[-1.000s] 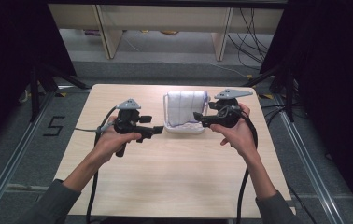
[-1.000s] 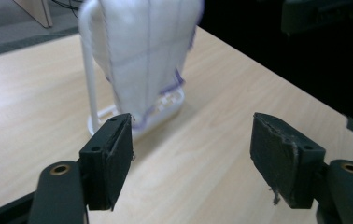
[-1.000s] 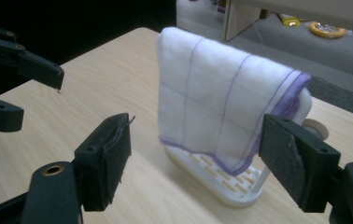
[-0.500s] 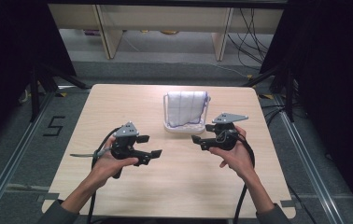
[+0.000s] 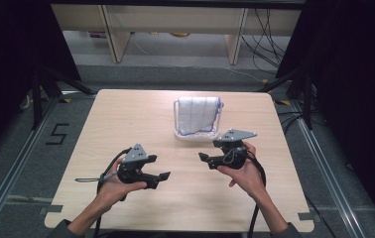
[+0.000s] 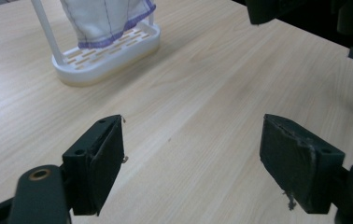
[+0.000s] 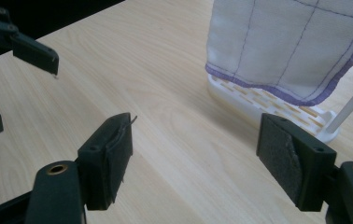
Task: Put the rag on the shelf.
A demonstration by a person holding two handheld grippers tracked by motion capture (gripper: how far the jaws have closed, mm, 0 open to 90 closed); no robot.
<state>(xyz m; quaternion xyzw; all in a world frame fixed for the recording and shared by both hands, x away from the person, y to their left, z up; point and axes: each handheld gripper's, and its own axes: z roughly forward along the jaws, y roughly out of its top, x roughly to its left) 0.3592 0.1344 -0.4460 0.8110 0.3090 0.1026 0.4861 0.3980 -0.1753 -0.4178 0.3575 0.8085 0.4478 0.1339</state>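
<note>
Item: white cloth [image 5: 197,114] with purple lines, draped over a white rack [image 5: 185,134] at the far middle of the table; left gripper [image 5: 161,176] and right gripper [image 5: 204,157] hang nearer the person, jaws spread wide, nothing between them. Risk, as judged: a careless tug on the hanging hem could tip or drag the light rack. Setting: pale wood-grain table [image 5: 126,114], grey floor, black curtains either side, shelving and cables behind.
</note>
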